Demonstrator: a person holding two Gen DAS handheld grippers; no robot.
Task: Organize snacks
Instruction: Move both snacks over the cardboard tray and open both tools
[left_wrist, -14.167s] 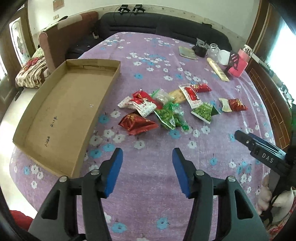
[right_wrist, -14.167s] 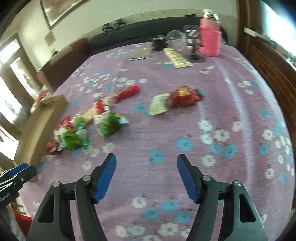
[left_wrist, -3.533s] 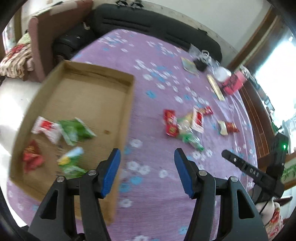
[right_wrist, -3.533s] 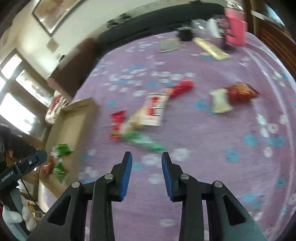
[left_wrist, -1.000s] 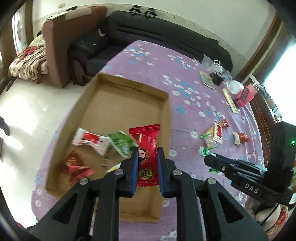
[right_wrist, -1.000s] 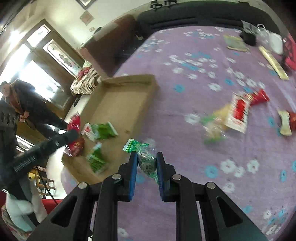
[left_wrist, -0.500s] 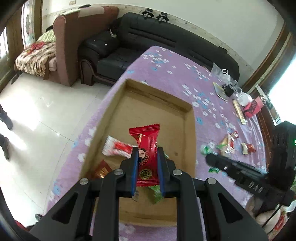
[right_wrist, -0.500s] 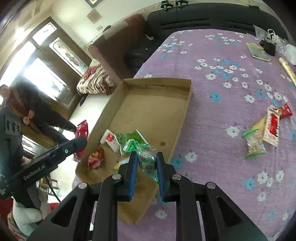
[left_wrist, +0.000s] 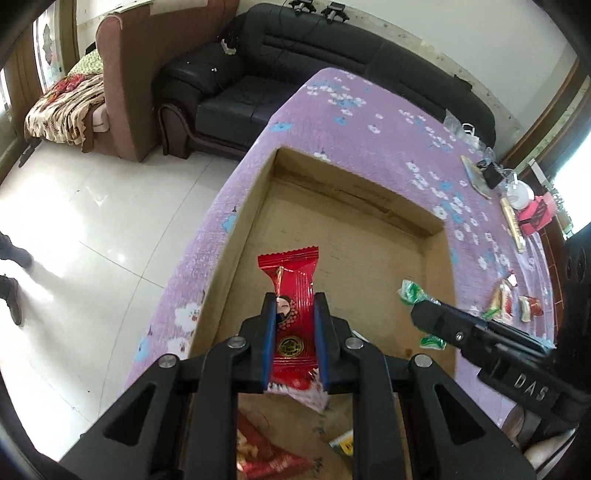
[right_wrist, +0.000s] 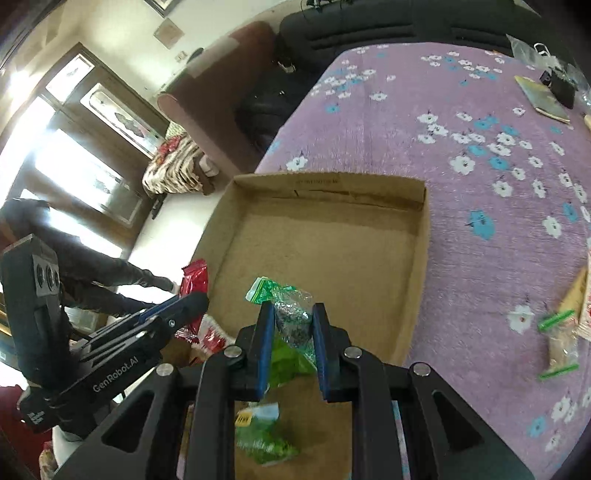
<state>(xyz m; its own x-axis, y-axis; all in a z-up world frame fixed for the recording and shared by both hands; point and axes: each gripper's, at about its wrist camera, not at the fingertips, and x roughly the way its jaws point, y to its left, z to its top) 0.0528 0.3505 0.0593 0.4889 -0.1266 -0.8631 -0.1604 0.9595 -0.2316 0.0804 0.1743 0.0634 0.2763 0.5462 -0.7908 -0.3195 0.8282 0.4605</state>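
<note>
We see even daylight in both views. In the right wrist view, the windows (right_wrist: 74, 173) at left are overexposed to white. In the left wrist view, glare lies on the floor tiles (left_wrist: 92, 206), and a window (left_wrist: 570, 173) at right is blown out. Fisheye curvature bends the edges; corners vignette black. The snack packets (right_wrist: 561, 332) at far right are motion-blurred.
</note>
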